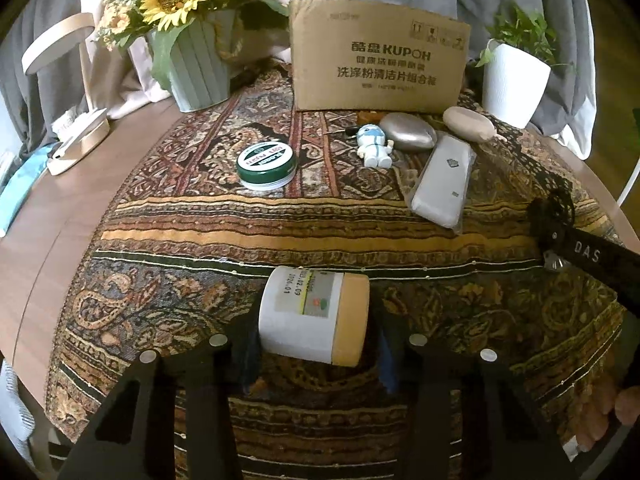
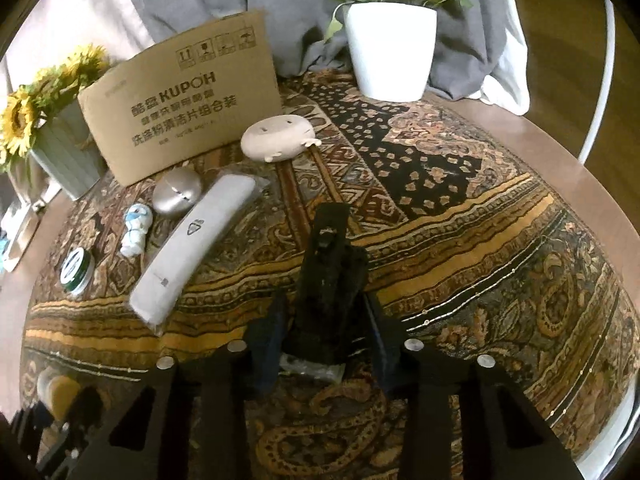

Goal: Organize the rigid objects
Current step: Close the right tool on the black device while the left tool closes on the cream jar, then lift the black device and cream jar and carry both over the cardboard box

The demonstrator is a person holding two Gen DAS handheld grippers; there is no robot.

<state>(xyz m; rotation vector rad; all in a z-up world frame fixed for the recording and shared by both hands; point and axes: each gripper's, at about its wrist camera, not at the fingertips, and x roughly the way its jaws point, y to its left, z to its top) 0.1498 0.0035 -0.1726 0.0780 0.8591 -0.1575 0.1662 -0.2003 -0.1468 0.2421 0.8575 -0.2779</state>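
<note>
My left gripper (image 1: 316, 344) is shut on a white jar with a tan lid (image 1: 314, 316), held on its side just above the patterned cloth (image 1: 200, 220). My right gripper (image 2: 326, 340) is shut on a black elongated object (image 2: 328, 276) that points away from me; that object also shows in the left wrist view (image 1: 560, 232). On the cloth lie a green round tin (image 1: 267, 163), an astronaut figure (image 1: 374, 145), a silver oval stone (image 1: 408, 130), a beige oval toy (image 1: 470, 124) and a grey wrapped case (image 1: 440, 182).
A cardboard box (image 1: 378, 56) stands at the back, with a sunflower pot (image 1: 196, 68) to its left and a white plant pot (image 1: 514, 80) to its right. A lamp base (image 1: 80, 140) sits on the bare wooden table (image 1: 60, 220) at left.
</note>
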